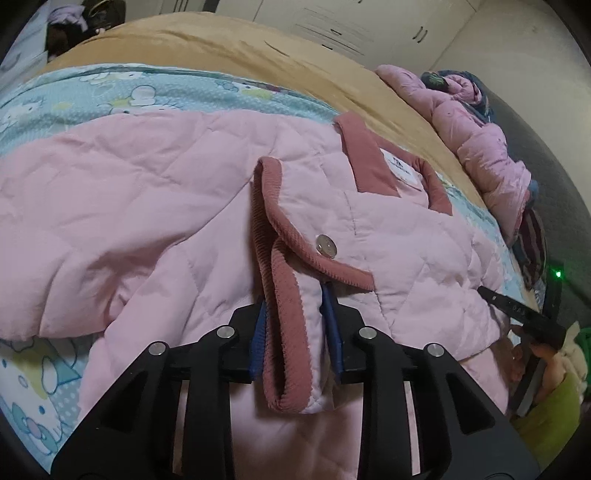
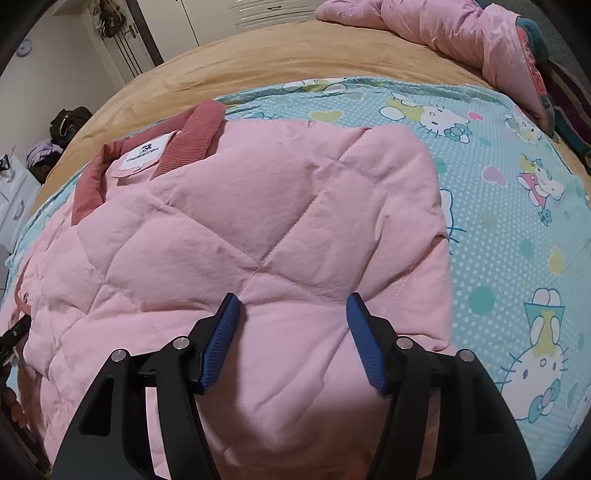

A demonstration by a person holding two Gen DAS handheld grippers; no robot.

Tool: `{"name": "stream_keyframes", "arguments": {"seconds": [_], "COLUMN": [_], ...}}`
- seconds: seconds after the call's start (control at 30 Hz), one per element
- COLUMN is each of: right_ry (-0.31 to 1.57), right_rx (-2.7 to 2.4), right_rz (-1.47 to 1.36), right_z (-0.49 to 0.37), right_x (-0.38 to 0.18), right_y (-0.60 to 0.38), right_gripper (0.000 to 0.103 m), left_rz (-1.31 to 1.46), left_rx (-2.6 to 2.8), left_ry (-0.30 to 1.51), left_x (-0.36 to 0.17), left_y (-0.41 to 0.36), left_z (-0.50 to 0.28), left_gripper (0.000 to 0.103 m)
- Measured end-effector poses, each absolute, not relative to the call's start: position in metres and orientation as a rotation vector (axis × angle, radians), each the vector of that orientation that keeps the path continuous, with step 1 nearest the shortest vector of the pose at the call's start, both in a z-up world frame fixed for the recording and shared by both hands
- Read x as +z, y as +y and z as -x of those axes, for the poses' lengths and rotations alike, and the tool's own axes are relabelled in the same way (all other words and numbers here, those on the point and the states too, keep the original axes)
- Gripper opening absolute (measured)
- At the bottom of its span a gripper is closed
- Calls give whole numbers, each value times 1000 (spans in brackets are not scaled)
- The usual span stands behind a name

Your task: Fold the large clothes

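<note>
Pink quilted jacket lies spread on the cartoon-print turquoise sheet, collar toward eleven o'clock. Our left gripper is clamped on the corduroy-trimmed cuff, we judge to carry the sleeve across the body. Our right gripper hovers with fingers apart over the folded panel, gripping nothing. Bare sheet toward three o'clock leaves room; the crumpled pink puffer coat sits well apart at one o'clock.

1. One pink quilted jacket spread on the bed.
2. One white label at its collar.
3. One metal snap button in the left wrist view.
4. One other pink puffy garment, perhaps more beneath; that pile is too bunched to count.
5. Two grippers: left gripper, right gripper.
</note>
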State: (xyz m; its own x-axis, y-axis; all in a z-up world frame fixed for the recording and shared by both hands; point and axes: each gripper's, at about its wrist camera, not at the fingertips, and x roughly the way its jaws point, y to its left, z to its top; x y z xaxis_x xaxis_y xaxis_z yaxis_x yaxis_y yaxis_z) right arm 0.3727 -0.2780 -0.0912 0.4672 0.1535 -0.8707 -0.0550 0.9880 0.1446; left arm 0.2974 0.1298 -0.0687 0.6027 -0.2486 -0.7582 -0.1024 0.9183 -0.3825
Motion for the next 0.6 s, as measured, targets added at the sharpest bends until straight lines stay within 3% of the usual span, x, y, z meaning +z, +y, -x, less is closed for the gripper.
{"name": "stream_keyframes", "arguments": {"seconds": [0.13, 0.4, 0.6], "right_ry": [1032, 1013, 1076], "right_rx": [163, 248, 202], "right_rz": [-109, -48, -39], "right_z": [-351, -303, -299], "right_x": [-66, -53, -77], "right_y": [-271, -242, -240], "right_gripper": [76, 82, 89], "left_rz": [330, 160, 152], "left_rx": [-40, -97, -138], "left_ry": [862, 851, 1001], "left_x": [-41, -15, -57], "left_y": [130, 86, 58], "left_z": [-280, -268, -284], "left_gripper": [30, 64, 68]}}
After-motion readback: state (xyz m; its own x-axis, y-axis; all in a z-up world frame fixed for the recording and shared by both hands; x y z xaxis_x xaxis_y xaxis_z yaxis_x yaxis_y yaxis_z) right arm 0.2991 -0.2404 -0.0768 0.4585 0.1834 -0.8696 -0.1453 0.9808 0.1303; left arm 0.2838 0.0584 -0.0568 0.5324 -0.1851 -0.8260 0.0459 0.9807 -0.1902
